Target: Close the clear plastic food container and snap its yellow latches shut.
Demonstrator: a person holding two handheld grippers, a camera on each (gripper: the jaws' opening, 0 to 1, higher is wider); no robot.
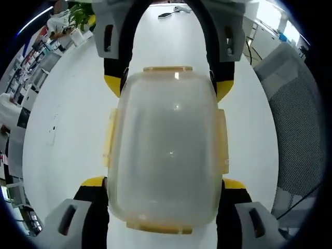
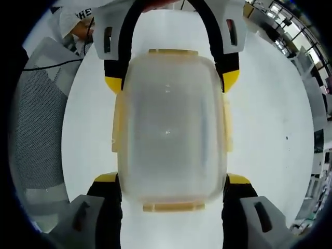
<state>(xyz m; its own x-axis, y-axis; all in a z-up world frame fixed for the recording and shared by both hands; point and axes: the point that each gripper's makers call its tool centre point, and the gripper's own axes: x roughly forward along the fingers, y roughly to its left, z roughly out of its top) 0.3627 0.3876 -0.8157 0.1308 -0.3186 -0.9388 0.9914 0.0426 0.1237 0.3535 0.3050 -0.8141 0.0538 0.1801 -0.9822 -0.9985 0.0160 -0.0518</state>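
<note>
I had both grippers, left & right, clamped on clear container w/ yellow latches, 12 & 6 o'clock ends.

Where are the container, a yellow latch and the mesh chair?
container (image 1: 168, 150), left gripper view, middle of clear lid
latch (image 2: 173, 52), right gripper view, far-end yellow tab
chair (image 1: 298, 114), left gripper view, grey mesh back

A smooth white tabletop is seen beneath everything, and the clear plastic food container with yellow latches is set directly on it. Near the far edge a small dark object is laid on the white surface (too small to be identified).
</note>
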